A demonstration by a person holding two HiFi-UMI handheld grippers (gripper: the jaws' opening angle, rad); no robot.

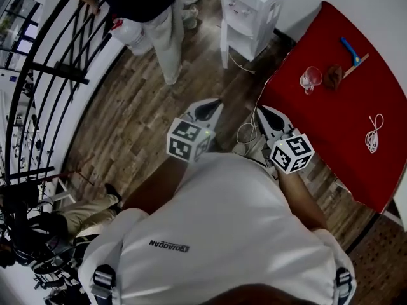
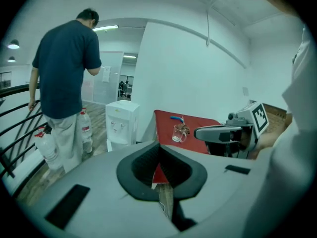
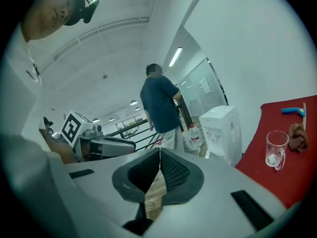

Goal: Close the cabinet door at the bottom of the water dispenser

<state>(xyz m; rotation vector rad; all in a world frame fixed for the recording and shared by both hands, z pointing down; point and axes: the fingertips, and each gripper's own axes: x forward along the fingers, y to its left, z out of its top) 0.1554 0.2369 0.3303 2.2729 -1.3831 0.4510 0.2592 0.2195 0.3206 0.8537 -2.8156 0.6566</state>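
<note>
1. Left tool (image 2: 159,147) is clenched on nothing. In the left gripper view its jaws meet at the tips, and the thin slit behind them shows only a sliver of red and some floor. It is held close to the wearer's chest. The white shirt fills the lower head view and hides the hand behind the tool.
2. Ahead and further left, a standing person (image 1: 149,11) is beside a black railing (image 1: 48,68). The head view's top edge cuts this person off at the shoulders, and the left gripper view shows only the back. The person's legs cover part of a large water bottle (image 1: 130,35).
3. The white water dispenser (image 1: 251,8) stands on the wood floor by the wall, between that person and the table. It is well apart from both tools, and its top is clipped by the frame. A white panel (image 1: 224,46) juts from its lower left edge and looks like the cabinet door standing open, but it is too small to be sure. In both gripper views the tool bodies hide the dispenser's base.
4. Right tool (image 3: 159,152) is also clenched and empty, its pads pressed together at the tips.
5. The red table (image 1: 318,126) runs off the right edge of the frame. On it are a glass mug (image 1: 310,78), a brown cloth (image 1: 333,76) just beside the mug, a blue-handled implement (image 1: 351,53) I cannot identify, and a coiled white cord (image 1: 374,132).
</note>
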